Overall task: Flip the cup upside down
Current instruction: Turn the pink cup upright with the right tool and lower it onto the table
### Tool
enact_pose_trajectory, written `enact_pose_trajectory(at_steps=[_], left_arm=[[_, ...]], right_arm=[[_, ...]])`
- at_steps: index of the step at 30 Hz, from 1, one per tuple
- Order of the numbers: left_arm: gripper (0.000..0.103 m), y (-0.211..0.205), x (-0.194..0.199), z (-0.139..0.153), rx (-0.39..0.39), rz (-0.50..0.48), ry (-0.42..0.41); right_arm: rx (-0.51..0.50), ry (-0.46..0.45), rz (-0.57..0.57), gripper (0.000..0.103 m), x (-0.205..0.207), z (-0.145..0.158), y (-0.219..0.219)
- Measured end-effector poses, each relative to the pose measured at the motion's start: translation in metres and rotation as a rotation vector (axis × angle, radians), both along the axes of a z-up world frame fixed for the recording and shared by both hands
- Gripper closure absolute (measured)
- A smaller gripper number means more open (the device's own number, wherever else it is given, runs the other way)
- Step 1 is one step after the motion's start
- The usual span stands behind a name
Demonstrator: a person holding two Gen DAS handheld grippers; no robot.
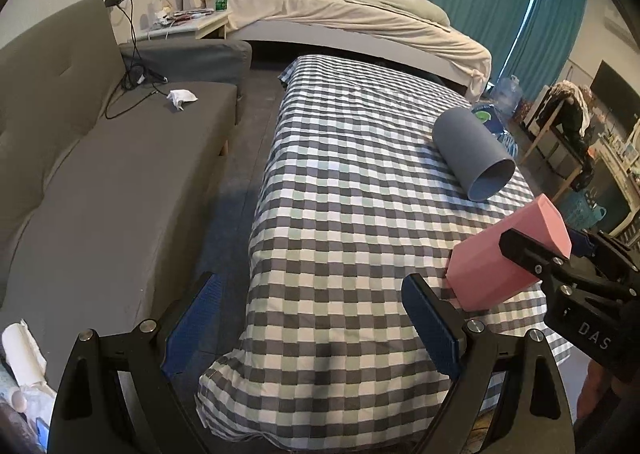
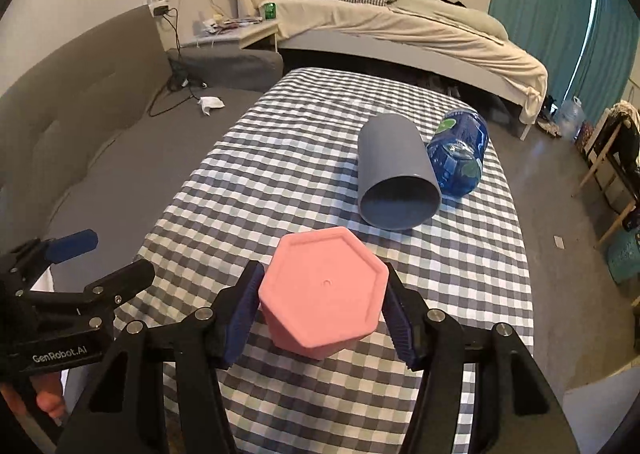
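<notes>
Right gripper (image 2: 320,314) clamps a pink hexagonal cup (image 2: 324,290) by two opposite side faces, base toward the camera and tilted above the checked tablecloth (image 2: 280,158). Left gripper (image 1: 316,318) hangs wide apart, holding nothing, over the table's near edge. Beyond lie a grey cup (image 2: 394,170) on its side and a blue can (image 2: 460,152) touching it. Risk: the pads grip smooth faces, so the cup may slip or twist mid-turn, or land rim-first on soft cloth and topple.
</notes>
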State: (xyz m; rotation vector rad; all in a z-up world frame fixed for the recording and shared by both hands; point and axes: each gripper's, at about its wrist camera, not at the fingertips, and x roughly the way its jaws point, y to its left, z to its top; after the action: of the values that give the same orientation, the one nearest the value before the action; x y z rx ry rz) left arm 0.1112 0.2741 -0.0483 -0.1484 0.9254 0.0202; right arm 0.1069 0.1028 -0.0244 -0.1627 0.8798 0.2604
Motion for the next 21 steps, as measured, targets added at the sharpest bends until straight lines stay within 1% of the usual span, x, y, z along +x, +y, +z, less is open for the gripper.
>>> enact_pose_trajectory(at_steps=[1, 2, 3, 4, 5, 7, 13, 15, 16, 18, 21], left_arm=[[0.009, -0.001, -0.001, 0.000, 0.004, 0.004, -0.003], [0.009, 0.000, -0.002, 0.001, 0.009, 0.011, -0.006], [0.009, -0.001, -0.003, 0.000, 0.015, 0.017, -0.007], [0.009, 0.000, -0.004, 0.000, 0.019, 0.023, -0.007], [0.009, 0.000, -0.006, 0.000, 0.024, 0.034, -0.008], [0.009, 0.001, -0.008, 0.000, 0.027, 0.048, -0.011], [0.009, -0.004, -0.011, -0.001, 0.060, 0.096, -0.035], [0.009, -0.008, -0.011, 0.001, 0.082, 0.108, -0.045], [0.009, -0.010, -0.010, 0.002, 0.089, 0.112, -0.053], [0.009, -0.012, -0.009, 0.003, 0.095, 0.122, -0.065], [0.009, -0.012, -0.006, 0.004, 0.096, 0.133, -0.076]], right_arm=[[0.012, 0.006, 0.001, 0.045, 0.000, -0.001, -0.001], [0.031, 0.020, 0.004, 0.042, 0.002, -0.002, -0.002], [0.041, 0.026, 0.000, 0.038, 0.003, -0.005, -0.003], [0.046, 0.027, -0.005, 0.030, 0.003, -0.008, -0.004], [0.055, 0.024, -0.005, 0.027, 0.002, -0.011, -0.005], [0.085, 0.026, -0.001, 0.027, -0.002, -0.019, -0.009], [0.107, 0.072, -0.046, 0.027, -0.005, -0.047, -0.017], [0.146, 0.077, -0.031, 0.037, -0.005, -0.052, -0.020], [0.150, 0.077, -0.022, 0.039, -0.006, -0.052, -0.020], [0.125, 0.059, -0.013, 0.039, -0.007, -0.052, -0.016], [0.138, 0.049, -0.007, 0.039, -0.003, -0.053, -0.015]])
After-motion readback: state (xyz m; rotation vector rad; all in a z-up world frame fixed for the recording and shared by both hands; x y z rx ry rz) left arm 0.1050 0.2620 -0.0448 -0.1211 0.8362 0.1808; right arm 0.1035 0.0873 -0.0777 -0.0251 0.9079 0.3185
